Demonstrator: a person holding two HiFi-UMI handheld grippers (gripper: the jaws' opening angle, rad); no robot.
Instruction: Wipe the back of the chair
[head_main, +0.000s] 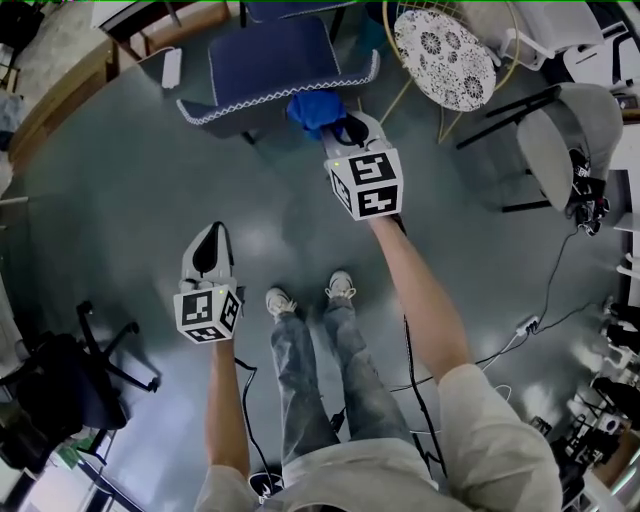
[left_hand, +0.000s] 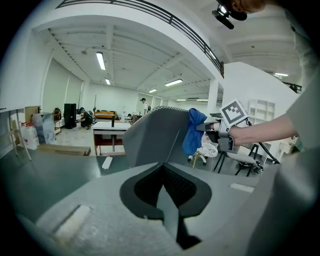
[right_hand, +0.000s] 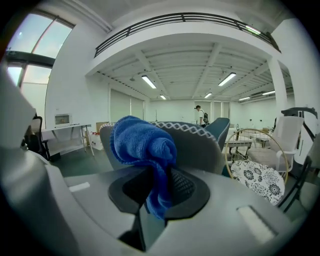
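The right hand-held gripper (head_main: 338, 130), clamped on a blue cloth (head_main: 314, 108), reaches the chair (head_main: 268, 62) back at upper centre. Wiping seems under way; next, press and sweep across. The left hand-held gripper (head_main: 208, 250) hangs closed and empty at lower left.

Right gripper (right_hand: 159, 192) low at centre of frame, jaws clamped on a bunched blue cloth (right_hand: 142, 142), grey chair back (right_hand: 197, 145) with white zigzag trim just behind the cloth, floral cushion (right_hand: 257, 180) on a wire-framed seat at lower right, white table (right_hand: 65, 131) at left, distant person (right_hand: 200, 115) at centre
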